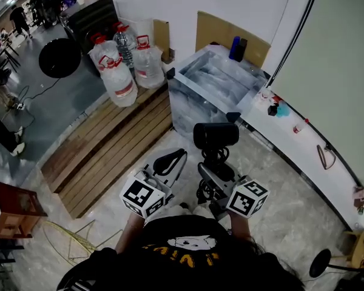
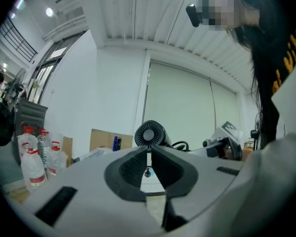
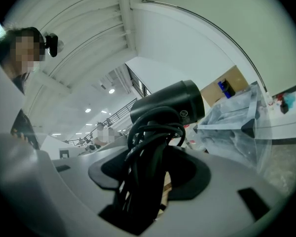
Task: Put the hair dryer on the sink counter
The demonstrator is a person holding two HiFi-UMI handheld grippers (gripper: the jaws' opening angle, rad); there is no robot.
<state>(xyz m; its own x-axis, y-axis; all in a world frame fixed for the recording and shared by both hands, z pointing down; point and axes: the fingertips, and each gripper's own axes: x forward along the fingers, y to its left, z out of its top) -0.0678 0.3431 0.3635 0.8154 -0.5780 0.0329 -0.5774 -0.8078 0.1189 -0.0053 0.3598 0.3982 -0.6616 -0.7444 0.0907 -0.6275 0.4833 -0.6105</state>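
**Hair dryer [image 1: 215, 135] in right tongs [image 3: 153, 169], not on worktop [image 1: 309, 153]**

Right tongs: clamped on the black handle, coiled cord [image 3: 155, 132] bunched between the pads, barrel above them. Left tongs [image 2: 148, 154]: pressed together at the tips, nothing between. Both held side by side above the marble floor [image 1: 279, 205]. Dryer in the air, short of the white worktop's near edge, plastic-wrapped unit [image 1: 209, 80] just beyond.

Nothing legible; yellow lettering on the shirt [image 1: 188, 230] is blurred.
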